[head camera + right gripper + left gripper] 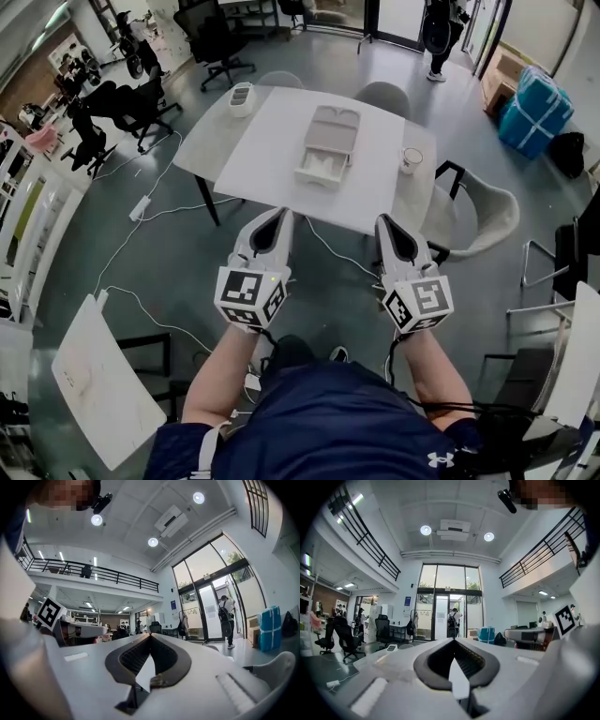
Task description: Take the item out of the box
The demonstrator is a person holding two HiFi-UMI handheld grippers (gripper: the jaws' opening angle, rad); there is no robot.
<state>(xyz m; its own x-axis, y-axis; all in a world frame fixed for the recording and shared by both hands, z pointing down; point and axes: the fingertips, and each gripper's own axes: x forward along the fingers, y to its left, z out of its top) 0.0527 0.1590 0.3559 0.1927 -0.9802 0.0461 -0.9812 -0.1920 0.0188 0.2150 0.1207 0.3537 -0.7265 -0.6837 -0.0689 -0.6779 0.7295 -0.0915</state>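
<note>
Our left gripper (281, 217) and right gripper (386, 225), low in the frame, are both shut on nothing. The box (328, 141) sits upper middle on the white table (272, 122), well apart from them. With jaws shut, we might just shove it.

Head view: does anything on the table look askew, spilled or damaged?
Nothing stands out. The box sits in the middle of the table, its near end seemingly pulled out like a drawer; the cup stands upright by the right edge. No spill or damage shows.
</note>
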